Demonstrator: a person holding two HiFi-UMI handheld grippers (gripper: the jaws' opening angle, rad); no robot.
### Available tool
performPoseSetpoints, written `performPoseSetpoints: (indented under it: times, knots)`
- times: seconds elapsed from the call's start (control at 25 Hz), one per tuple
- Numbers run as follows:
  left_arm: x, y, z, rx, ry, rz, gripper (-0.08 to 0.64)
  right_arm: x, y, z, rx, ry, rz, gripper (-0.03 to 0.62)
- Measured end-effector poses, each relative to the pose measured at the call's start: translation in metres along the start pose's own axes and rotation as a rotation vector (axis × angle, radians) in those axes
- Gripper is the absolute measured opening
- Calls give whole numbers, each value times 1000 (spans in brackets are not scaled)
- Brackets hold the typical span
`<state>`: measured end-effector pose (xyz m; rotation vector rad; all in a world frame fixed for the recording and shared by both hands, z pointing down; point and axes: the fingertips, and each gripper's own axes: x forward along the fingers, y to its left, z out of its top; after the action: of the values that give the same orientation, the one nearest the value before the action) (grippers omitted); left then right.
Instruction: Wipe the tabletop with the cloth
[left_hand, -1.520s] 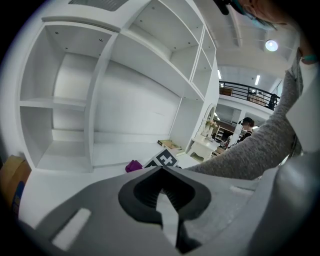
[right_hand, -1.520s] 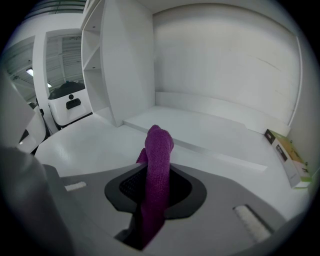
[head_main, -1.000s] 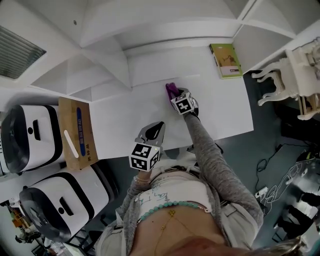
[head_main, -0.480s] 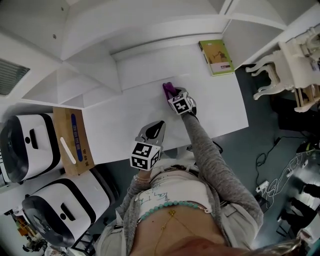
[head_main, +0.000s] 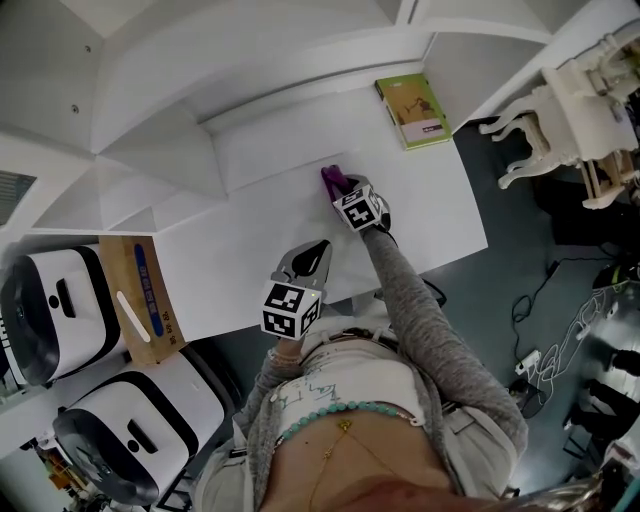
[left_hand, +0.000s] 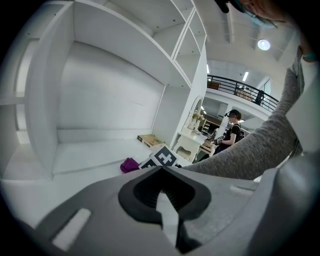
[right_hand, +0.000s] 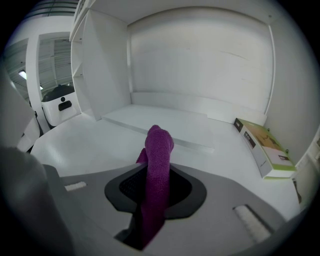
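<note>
A purple knitted cloth (right_hand: 157, 165) is pinched between the jaws of my right gripper (right_hand: 155, 200), which is shut on it. In the head view the cloth (head_main: 333, 181) touches the white tabletop (head_main: 260, 240) near its middle, just ahead of the right gripper (head_main: 345, 195). My left gripper (head_main: 310, 262) hangs at the table's near edge, jaws shut with nothing in them. From the left gripper view, the cloth (left_hand: 130, 165) and the right gripper's marker cube (left_hand: 162, 157) lie ahead on the table.
A green book (head_main: 410, 110) lies at the table's far right corner, also the green book (right_hand: 265, 150) in the right gripper view. A wooden box (head_main: 140, 295) stands left of the table. Two white machines (head_main: 50, 310) sit on the left. A white ornate stand (head_main: 560, 110) is on the right.
The head view has shifted, so the table sits more to the left in frame. The right gripper with the cloth stays near the table's middle; the left gripper has not moved.
</note>
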<state>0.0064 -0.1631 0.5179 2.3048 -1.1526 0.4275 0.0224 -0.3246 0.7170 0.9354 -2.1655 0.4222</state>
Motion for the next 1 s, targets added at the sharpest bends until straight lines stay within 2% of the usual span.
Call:
performPoseSetpoints:
  times: [1.0]
  knots:
    - [47, -42, 12, 2, 12, -3, 1, -21, -57, -25, -6, 4, -2, 97]
